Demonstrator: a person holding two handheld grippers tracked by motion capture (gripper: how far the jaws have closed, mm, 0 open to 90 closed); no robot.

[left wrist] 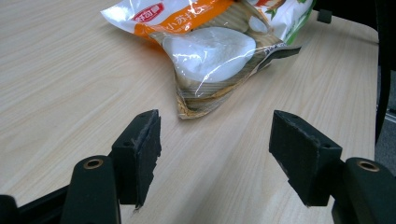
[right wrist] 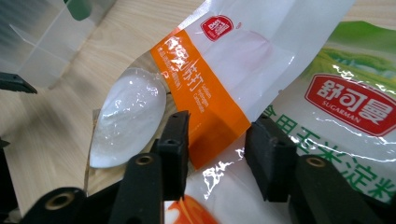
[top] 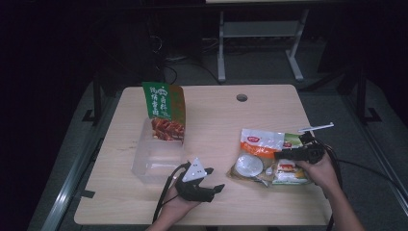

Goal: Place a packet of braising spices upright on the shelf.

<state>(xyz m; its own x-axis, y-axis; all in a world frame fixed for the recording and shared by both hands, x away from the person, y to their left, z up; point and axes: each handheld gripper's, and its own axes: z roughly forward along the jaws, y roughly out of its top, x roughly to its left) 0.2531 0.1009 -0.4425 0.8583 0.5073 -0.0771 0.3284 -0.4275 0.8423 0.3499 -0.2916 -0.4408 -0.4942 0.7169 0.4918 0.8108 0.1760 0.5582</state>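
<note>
We note two snack bags lying on the wooden table (top: 216, 120), at its right half: an orange-and-white bag (top: 257, 154) overlapping a green-and-white bag (top: 290, 166) beside it. The right gripper (right wrist: 217, 154) is down on the orange-and-white bag (right wrist: 219, 84), its jaws set either side of a fold of the film near the orange band; whether the pads press on it we cannot tell, as a gap shows on each side. The green-and-white bag (right wrist: 345, 121) lies under the right-hand jaw.

The left gripper (left wrist: 215, 158) rests low on the table near the front edge, jaws spread wide with nothing between them, aimed at the near corner of the orange-and-white bag (left wrist: 210, 51), a little short of it.

At the table's left half sits a clear plastic bin (top: 156, 156), with a green-and-red pouch (top: 165, 113) standing upright in its far end.
</note>
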